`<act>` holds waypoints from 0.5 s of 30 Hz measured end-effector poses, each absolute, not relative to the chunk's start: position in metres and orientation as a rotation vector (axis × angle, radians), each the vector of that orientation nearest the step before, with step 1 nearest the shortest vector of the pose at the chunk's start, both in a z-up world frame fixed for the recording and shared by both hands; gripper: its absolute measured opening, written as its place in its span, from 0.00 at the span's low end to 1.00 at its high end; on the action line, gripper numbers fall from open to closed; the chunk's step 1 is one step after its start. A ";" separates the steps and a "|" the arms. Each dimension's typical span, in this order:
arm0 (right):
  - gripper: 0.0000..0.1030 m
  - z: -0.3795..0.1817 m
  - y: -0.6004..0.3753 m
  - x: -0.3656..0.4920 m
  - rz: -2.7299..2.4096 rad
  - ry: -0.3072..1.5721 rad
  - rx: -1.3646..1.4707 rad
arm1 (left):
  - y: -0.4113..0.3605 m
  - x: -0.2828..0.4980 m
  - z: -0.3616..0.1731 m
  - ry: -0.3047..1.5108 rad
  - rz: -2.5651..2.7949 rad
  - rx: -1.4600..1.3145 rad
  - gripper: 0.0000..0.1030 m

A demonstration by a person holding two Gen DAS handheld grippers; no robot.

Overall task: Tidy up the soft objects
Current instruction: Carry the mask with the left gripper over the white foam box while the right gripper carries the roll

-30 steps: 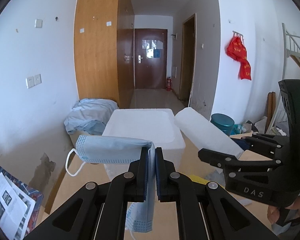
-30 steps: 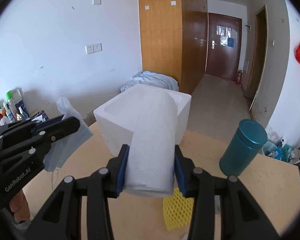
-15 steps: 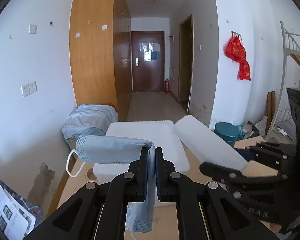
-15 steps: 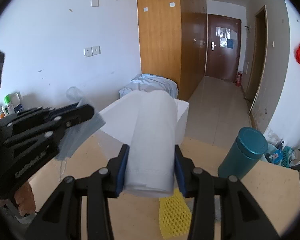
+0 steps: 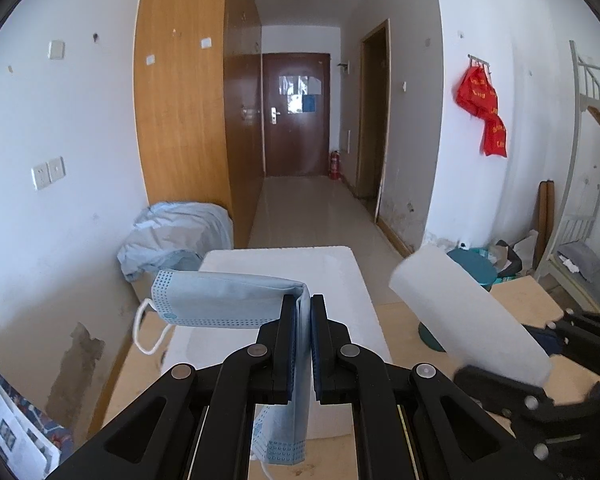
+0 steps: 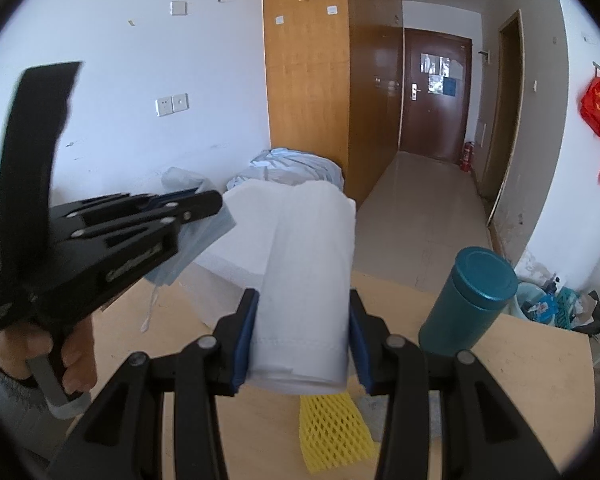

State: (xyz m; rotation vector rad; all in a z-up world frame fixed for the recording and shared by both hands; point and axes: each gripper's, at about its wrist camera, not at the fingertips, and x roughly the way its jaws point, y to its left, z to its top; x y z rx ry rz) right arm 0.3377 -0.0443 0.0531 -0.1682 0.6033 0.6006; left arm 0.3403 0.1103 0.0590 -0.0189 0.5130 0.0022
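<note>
Over the white foam box (image 5: 284,264) | step: carrying both soft things to it | left gripper (image 5: 303,344) pinches pale blue face mask (image 5: 228,300) | right gripper (image 6: 302,344) clamps white paper roll (image 6: 308,280) | next: lower, release inside (mask drapes, may snag)

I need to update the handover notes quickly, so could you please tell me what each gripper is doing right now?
Left gripper: shut on the blue face mask.
Right gripper: shut on the white paper roll.
</note>
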 end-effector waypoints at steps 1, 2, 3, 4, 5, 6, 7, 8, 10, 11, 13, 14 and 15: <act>0.46 0.053 -0.045 0.337 0.599 0.604 -0.168 | 0.110 0.344 0.060 0.519 -0.001 -0.020 0.07; 0.45 0.053 -0.046 0.337 0.597 0.604 -0.168 | 0.109 0.348 0.059 0.526 -0.003 -0.020 0.07; 0.46 0.053 -0.047 0.338 0.595 0.604 -0.166 | 0.108 0.352 0.058 0.532 -0.003 -0.019 0.07; 0.45 0.053 -0.048 0.338 0.593 0.604 -0.164 | 0.109 0.354 0.057 0.536 -0.005 -0.018 0.07; 0.45 0.053 -0.048 0.338 0.592 0.604 -0.163 | 0.110 0.356 0.056 0.540 -0.005 -0.018 0.07; 0.45 0.053 -0.049 0.338 0.590 0.603 -0.161 | 0.110 0.359 0.056 0.543 -0.006 -0.020 0.07; 0.45 0.053 -0.050 0.338 0.588 0.604 -0.159 | 0.110 0.362 0.054 0.546 -0.004 -0.023 0.07; 0.45 0.052 -0.050 0.338 0.588 0.604 -0.158 | 0.110 0.364 0.054 0.548 -0.003 -0.021 0.07; 0.45 0.051 -0.051 0.339 0.588 0.605 -0.157 | 0.108 0.369 0.054 0.551 -0.002 -0.020 0.07; 0.45 0.051 -0.052 0.339 0.593 0.605 -0.156 | 0.108 0.372 0.054 0.550 0.001 -0.021 0.07; 0.45 0.050 -0.053 0.340 0.591 0.608 -0.155 | 0.109 0.377 0.053 0.555 0.004 -0.024 0.07; 0.45 0.050 -0.053 0.339 0.591 0.607 -0.154 | 0.109 0.378 0.053 0.556 0.007 -0.025 0.07; 0.45 0.051 -0.053 0.339 0.591 0.607 -0.153 | 0.109 0.381 0.052 0.559 0.009 -0.024 0.07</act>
